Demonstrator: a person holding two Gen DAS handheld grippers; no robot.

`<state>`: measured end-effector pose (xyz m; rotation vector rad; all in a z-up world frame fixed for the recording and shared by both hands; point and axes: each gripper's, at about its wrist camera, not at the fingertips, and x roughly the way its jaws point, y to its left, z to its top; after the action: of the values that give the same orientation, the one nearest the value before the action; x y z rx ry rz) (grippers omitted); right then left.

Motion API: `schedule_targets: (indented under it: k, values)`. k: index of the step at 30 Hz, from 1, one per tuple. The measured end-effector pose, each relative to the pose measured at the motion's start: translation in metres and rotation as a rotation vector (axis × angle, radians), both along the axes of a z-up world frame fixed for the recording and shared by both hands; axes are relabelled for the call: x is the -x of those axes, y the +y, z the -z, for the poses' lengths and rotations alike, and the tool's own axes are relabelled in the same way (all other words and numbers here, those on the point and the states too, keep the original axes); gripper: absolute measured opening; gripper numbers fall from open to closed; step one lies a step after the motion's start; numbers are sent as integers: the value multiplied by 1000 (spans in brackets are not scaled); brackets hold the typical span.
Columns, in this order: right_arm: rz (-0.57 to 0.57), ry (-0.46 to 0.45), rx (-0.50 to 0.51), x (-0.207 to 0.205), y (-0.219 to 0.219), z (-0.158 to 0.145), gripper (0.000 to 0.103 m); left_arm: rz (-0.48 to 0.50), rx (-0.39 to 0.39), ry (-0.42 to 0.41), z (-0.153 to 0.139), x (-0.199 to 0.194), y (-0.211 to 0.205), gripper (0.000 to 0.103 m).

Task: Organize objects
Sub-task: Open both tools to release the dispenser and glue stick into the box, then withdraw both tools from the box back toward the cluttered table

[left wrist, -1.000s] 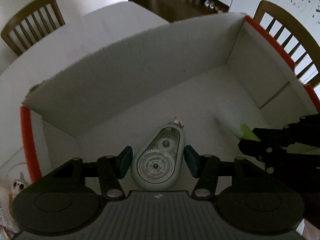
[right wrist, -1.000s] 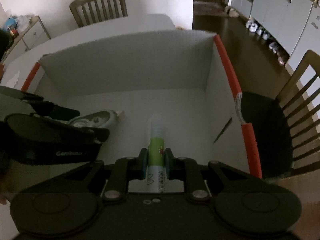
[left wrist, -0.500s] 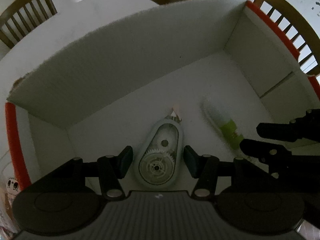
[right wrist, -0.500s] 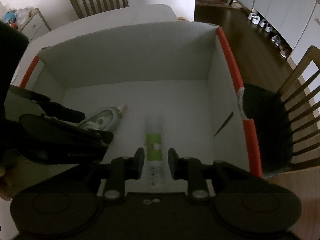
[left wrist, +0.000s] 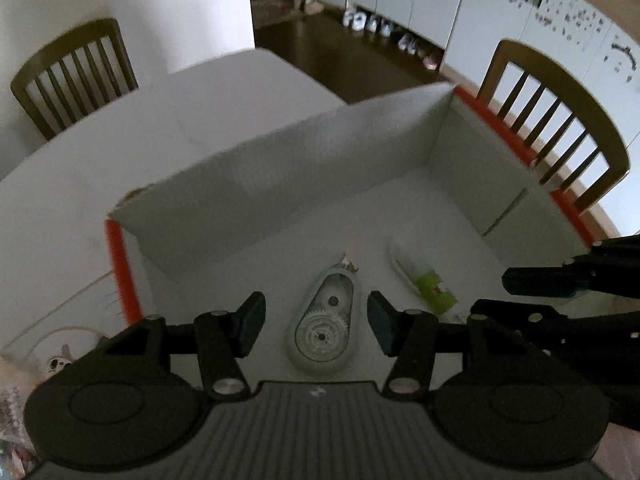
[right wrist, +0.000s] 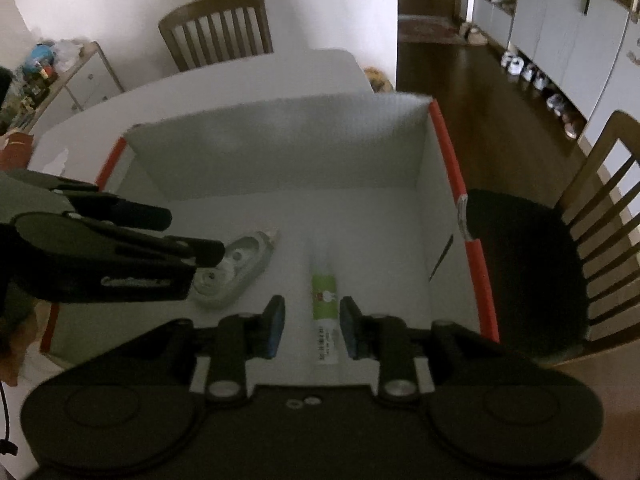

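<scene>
L gripper (left wrist: 316, 320) jaws apart above tape dispenser (left wrist: 323, 330), no grip; R gripper (right wrist: 312, 326) jaws just been opening, glue stick (right wrist: 323, 300) lies loose between them in box (right wrist: 280, 148).

Quick count from my feeds: one white box (right wrist: 280, 160) on one table (right wrist: 200, 88), holding one correction-tape dispenser (left wrist: 324, 330) and one glue stick (right wrist: 325, 300). Two wooden chairs (left wrist: 72, 76), and two grippers, left (left wrist: 316, 322) and right (right wrist: 312, 327).
</scene>
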<state>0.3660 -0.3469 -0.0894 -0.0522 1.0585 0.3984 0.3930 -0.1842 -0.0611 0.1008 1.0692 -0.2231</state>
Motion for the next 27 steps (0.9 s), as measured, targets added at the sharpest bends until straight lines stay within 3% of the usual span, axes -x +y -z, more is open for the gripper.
schedule_targets:
  k: [15, 23, 27]
  values:
    - [4, -118, -36, 51, 14, -44, 38, -27, 124, -170, -49, 68, 31, 54]
    - [17, -155, -49, 78, 39, -56, 52, -38, 143, -252, -71, 109, 62, 55]
    - [21, -180, -59, 94, 55, -61, 57, -35, 153, -281, -77, 129, 80, 61]
